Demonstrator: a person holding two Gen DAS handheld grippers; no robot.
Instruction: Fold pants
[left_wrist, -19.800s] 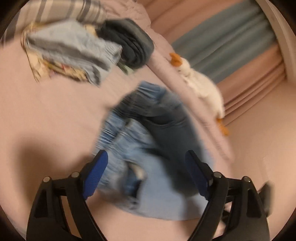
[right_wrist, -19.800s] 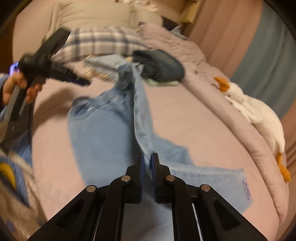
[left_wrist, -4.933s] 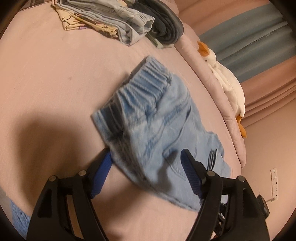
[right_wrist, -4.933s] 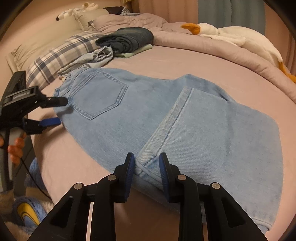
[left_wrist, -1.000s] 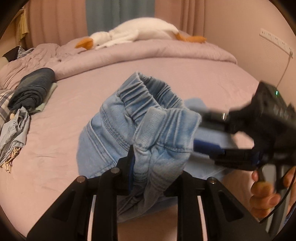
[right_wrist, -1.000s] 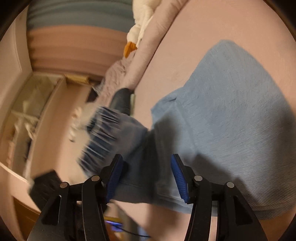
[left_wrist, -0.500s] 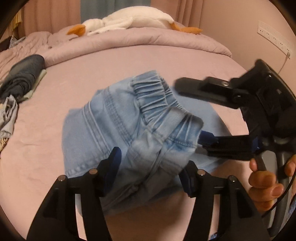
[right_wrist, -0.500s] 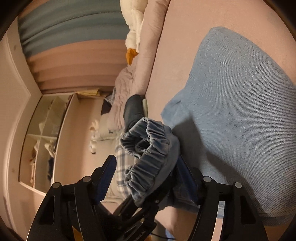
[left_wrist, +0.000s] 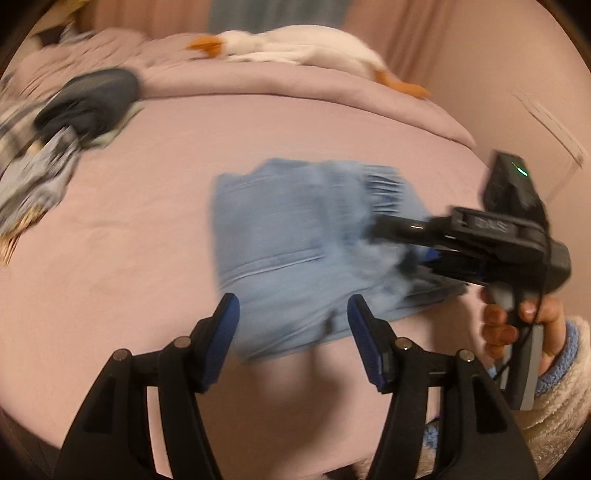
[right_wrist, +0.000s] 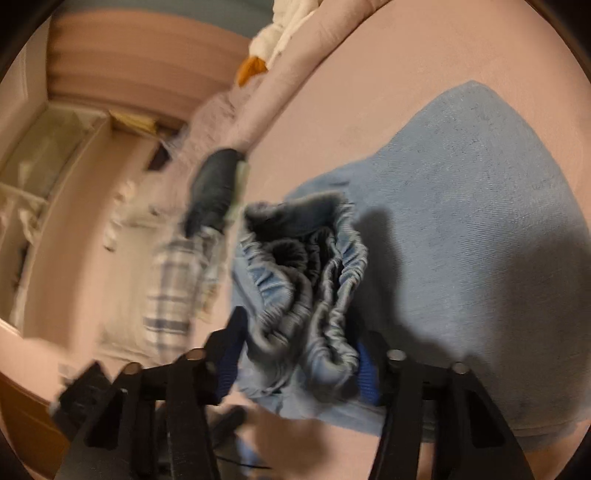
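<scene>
Light blue denim pants (left_wrist: 295, 240) lie folded into a rough square on the pink bed. My left gripper (left_wrist: 291, 317) is open and empty, just in front of the near edge of the pants. My right gripper (left_wrist: 417, 254) reaches in from the right, its fingers around the gathered elastic waistband. In the right wrist view the bunched waistband (right_wrist: 306, 280) sits between the wide-spread fingers of the right gripper (right_wrist: 299, 365), which are not closed on it. The folded legs (right_wrist: 480, 221) lie flat beyond.
A dark folded garment (left_wrist: 88, 99) and other folded clothes (left_wrist: 33, 184) lie at the far left of the bed. A white goose plush (left_wrist: 295, 42) lies along the rolled duvet at the back. The bed's near edge is just below my grippers.
My left gripper has let go of the waistband and pulled back. The waistband has dropped onto the folded pants, with the right gripper's fingers spread around it.
</scene>
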